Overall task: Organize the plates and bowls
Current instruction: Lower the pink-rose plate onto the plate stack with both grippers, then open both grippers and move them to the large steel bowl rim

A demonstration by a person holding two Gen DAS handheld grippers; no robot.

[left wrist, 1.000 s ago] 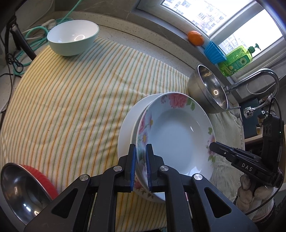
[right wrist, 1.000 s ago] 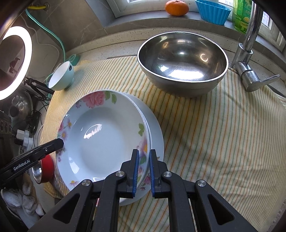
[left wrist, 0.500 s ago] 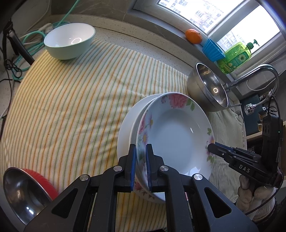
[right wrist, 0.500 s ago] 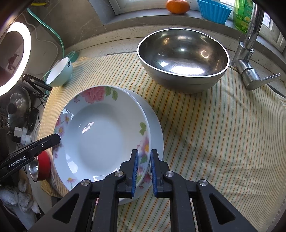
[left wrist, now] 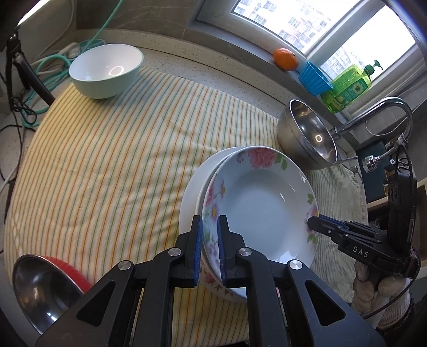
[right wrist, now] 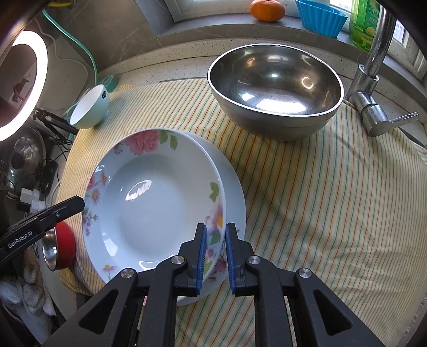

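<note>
A floral-rimmed deep plate (left wrist: 267, 208) (right wrist: 154, 208) rests tilted on a plain white plate (left wrist: 197, 181) (right wrist: 234, 202) on the striped cloth (left wrist: 120, 160). My left gripper (left wrist: 209, 221) is shut on the floral plate's near rim; its tip also shows in the right wrist view (right wrist: 77, 204). My right gripper (right wrist: 215, 229) straddles the opposite rim with its pads close against it, and it shows at the plate's edge in the left wrist view (left wrist: 313, 223). A mint bowl (left wrist: 106, 72) (right wrist: 89, 110) sits at the cloth's far corner.
A large steel bowl (right wrist: 275, 88) (left wrist: 307, 138) stands by the faucet (right wrist: 373, 80). A red bowl with a steel inside (left wrist: 45, 288) (right wrist: 60, 245) sits at the cloth's near edge. An orange (right wrist: 267, 9), blue cup (right wrist: 323, 20) and soap bottle (left wrist: 347, 85) line the windowsill. Cables (left wrist: 21, 106) lie left.
The right gripper's pads stand slightly wider apart on the rim than a second ago. The floral plate has shifted a little in view; both hands have stayed put.
</note>
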